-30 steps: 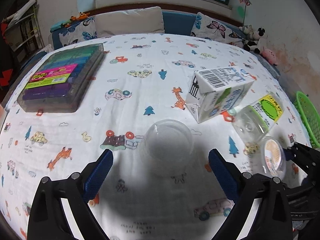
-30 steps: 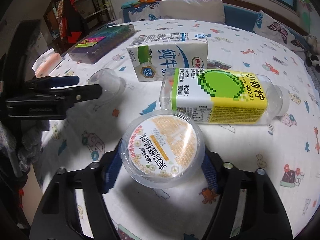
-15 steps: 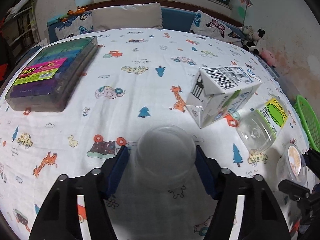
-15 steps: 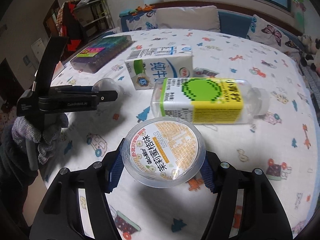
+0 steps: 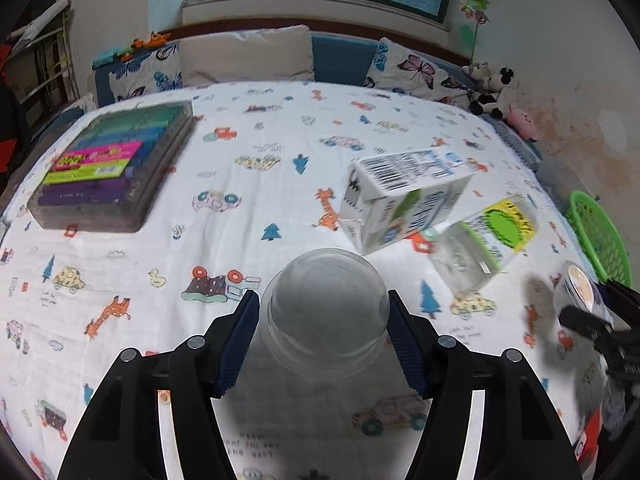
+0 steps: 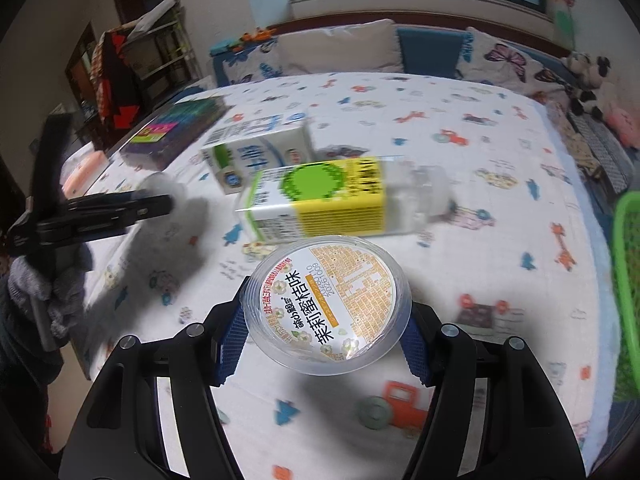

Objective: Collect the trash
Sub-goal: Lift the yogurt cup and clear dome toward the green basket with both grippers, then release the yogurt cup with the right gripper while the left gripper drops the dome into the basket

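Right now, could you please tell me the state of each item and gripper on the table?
left gripper: closed on the clear cup
clear cup: upside down, gripped
right gripper: holding the sealed jelly cup
sealed jelly cup: lid on, gripped
milk carton: lying on its side
plastic bottle: lying on its side

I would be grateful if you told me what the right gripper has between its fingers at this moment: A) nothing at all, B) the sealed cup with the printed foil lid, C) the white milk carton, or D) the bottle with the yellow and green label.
B: the right gripper has its blue pads pressed against the sides of the sealed cup, while the milk carton and the bottle lie on the table behind it.
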Demonstrator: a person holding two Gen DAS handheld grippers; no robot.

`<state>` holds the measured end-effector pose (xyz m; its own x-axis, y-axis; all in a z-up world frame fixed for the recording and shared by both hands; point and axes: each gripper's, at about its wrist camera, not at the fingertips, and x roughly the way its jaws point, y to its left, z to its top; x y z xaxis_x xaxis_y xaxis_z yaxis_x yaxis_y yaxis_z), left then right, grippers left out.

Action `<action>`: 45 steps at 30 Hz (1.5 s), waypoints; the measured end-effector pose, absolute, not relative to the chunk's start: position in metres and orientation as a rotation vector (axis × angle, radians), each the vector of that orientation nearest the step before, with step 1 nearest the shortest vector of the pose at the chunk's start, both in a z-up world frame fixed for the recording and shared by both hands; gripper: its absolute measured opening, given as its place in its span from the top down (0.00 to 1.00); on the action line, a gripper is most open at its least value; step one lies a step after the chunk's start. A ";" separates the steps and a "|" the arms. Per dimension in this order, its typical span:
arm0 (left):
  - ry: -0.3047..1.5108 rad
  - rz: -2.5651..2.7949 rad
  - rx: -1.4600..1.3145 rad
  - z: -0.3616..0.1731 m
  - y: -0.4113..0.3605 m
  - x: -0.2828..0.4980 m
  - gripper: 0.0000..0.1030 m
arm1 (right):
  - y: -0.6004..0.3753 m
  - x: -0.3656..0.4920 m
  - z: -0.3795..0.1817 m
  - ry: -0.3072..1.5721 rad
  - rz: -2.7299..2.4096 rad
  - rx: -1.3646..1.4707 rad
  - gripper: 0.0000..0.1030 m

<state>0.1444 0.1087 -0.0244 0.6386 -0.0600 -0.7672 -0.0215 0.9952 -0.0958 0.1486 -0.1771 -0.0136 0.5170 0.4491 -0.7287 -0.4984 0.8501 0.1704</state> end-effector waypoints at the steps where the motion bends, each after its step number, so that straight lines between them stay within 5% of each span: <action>1: 0.872 -0.026 -0.093 -0.021 0.106 0.142 0.40 | -0.183 0.149 -0.013 0.853 0.558 -0.056 0.36; 28: 0.795 -0.426 0.077 0.054 -0.108 0.192 0.40 | -0.456 0.201 -0.014 0.845 -0.034 0.129 0.36; 45: 0.778 -0.624 0.205 0.065 -0.263 0.238 0.40 | -0.505 0.184 -0.011 0.824 -0.094 0.194 0.26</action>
